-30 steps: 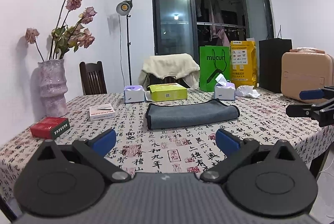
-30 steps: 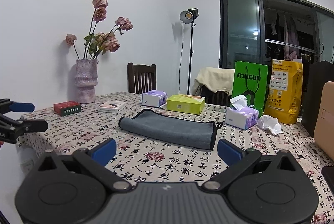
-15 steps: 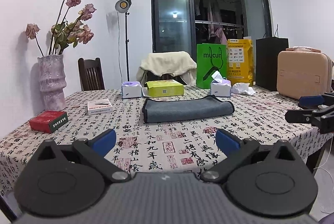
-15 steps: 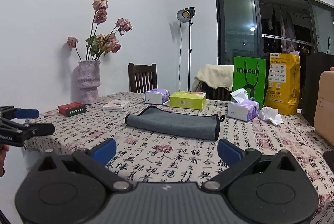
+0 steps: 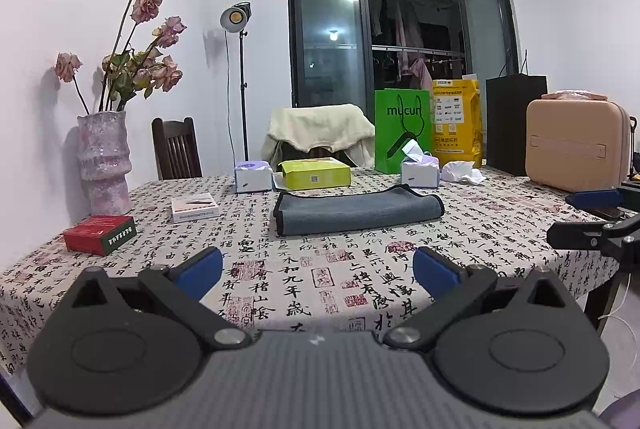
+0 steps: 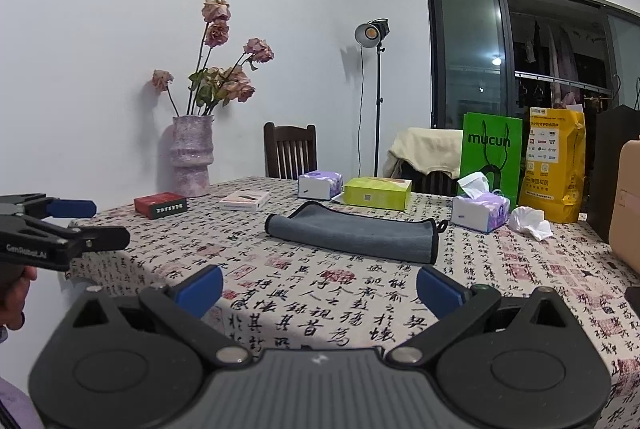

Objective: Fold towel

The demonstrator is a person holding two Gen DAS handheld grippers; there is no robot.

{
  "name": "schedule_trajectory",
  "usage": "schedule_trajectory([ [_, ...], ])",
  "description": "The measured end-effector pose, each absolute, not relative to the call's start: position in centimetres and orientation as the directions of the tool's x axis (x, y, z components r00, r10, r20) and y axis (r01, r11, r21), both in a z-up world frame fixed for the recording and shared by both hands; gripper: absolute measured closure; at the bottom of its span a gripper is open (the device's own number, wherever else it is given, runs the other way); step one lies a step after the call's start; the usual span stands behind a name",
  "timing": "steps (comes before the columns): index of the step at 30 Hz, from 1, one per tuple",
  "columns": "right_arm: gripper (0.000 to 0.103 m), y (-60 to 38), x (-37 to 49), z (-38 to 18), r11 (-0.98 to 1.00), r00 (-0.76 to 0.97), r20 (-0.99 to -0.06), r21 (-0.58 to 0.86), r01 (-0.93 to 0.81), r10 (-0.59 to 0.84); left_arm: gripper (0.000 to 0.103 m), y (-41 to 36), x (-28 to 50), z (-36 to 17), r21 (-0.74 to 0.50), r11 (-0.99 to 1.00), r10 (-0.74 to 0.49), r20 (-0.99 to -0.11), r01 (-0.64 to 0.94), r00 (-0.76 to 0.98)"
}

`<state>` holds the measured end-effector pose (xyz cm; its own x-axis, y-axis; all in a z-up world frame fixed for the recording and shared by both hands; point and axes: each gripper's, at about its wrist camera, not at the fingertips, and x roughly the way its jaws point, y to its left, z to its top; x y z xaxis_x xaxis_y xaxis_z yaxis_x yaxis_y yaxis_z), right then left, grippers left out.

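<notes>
A grey towel [image 5: 356, 209] with dark edging lies folded into a long flat strip in the middle of the patterned tablecloth; it also shows in the right wrist view [image 6: 352, 235]. My left gripper [image 5: 316, 271] is open and empty, held near the table's front edge, well short of the towel. My right gripper [image 6: 318, 289] is open and empty, also back at the near edge. Each gripper shows at the side of the other's view, the right one [image 5: 588, 217] and the left one [image 6: 80, 225].
Behind the towel stand two tissue boxes [image 5: 253, 178] [image 5: 420, 173], a yellow-green box [image 5: 316, 173], a green bag [image 5: 402, 131] and a yellow bag [image 5: 456, 121]. At left are a vase [image 5: 103, 161], a red box [image 5: 100, 234] and a white box [image 5: 195, 207]. A tan case [image 5: 576, 145] stands right.
Both grippers have drawn back and lowered from the towel towards the near table edge; the towel lies where it was. Both stay open.
</notes>
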<state>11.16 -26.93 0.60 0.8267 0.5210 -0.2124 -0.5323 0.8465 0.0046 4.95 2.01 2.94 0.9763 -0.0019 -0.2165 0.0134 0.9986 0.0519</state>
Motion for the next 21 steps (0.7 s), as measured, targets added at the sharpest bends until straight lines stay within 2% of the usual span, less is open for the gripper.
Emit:
schedule_trajectory([
  [14, 0.0, -28.6, 7.3, -2.0, 0.847, 0.835, -0.141, 0.09, -0.524, 0.532, 0.0, 0.2, 2.5, 1.2, 0.084, 0.993, -0.061, -0.219, 0.081, 0.974],
  [21, 0.0, -28.2, 5.8, -2.8, 0.828, 0.813, -0.164, 0.064, -0.556, 0.559, 0.0, 0.0, 1.4, 0.4, 0.066, 0.991, -0.094, -0.24, 0.113, 0.966],
])
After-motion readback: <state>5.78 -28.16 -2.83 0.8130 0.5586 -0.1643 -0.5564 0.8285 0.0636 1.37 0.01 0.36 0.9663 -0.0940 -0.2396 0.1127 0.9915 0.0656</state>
